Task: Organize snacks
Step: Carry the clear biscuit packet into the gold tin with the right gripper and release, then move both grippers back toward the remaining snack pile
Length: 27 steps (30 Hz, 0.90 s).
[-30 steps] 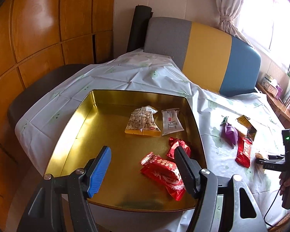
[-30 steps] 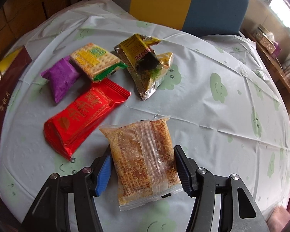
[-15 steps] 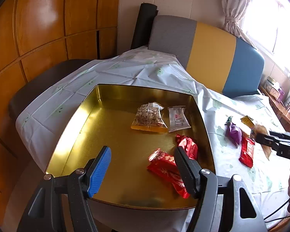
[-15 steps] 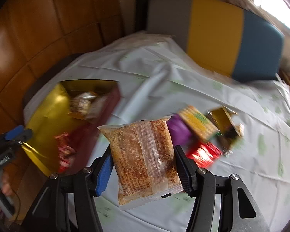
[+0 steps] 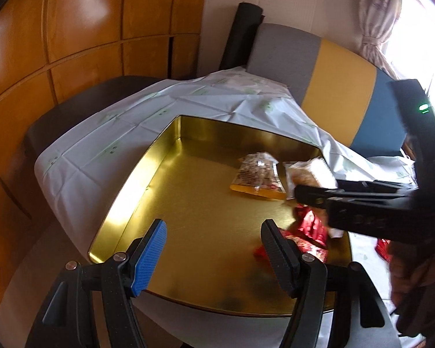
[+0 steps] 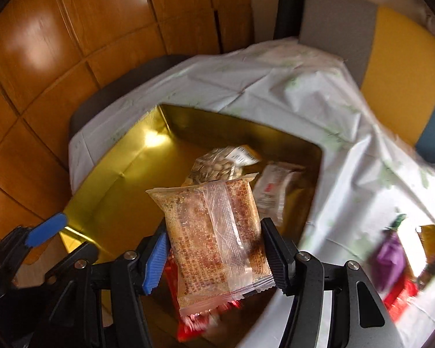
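Carry step: right gripper, jaws clenched on the orange snack packet, hovers over the gold tin; next, release inside; left gripper jaws released, empty.

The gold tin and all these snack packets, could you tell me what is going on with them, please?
A person holding a gripper in each hand is sorting snacks into the gold tin. The right gripper is shut on a clear-wrapped brown snack packet above the tin, which already holds a peanut packet and red packets. The left gripper hangs open and empty over the tin's near edge. A purple packet lies on the tablecloth.
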Each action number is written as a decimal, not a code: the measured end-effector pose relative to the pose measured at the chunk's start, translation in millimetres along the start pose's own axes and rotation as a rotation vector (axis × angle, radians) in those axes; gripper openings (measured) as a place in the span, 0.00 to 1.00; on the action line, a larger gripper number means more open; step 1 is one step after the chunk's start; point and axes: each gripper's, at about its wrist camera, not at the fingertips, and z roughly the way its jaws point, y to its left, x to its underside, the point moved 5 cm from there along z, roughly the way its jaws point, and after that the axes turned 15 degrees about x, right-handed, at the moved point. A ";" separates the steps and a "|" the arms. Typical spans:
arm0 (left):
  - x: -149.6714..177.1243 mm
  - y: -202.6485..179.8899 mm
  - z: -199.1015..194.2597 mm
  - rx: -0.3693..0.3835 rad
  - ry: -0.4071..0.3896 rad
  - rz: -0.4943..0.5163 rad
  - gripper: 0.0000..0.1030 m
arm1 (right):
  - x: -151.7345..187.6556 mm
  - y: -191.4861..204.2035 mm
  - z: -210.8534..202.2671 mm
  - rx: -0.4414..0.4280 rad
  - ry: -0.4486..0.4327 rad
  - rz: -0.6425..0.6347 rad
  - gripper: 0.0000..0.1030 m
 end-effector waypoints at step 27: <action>4.3 -28.7 -6.5 0.014 0.008 0.082 0.67 | 46.1 -83.6 -75.4 0.093 -0.191 0.172 0.70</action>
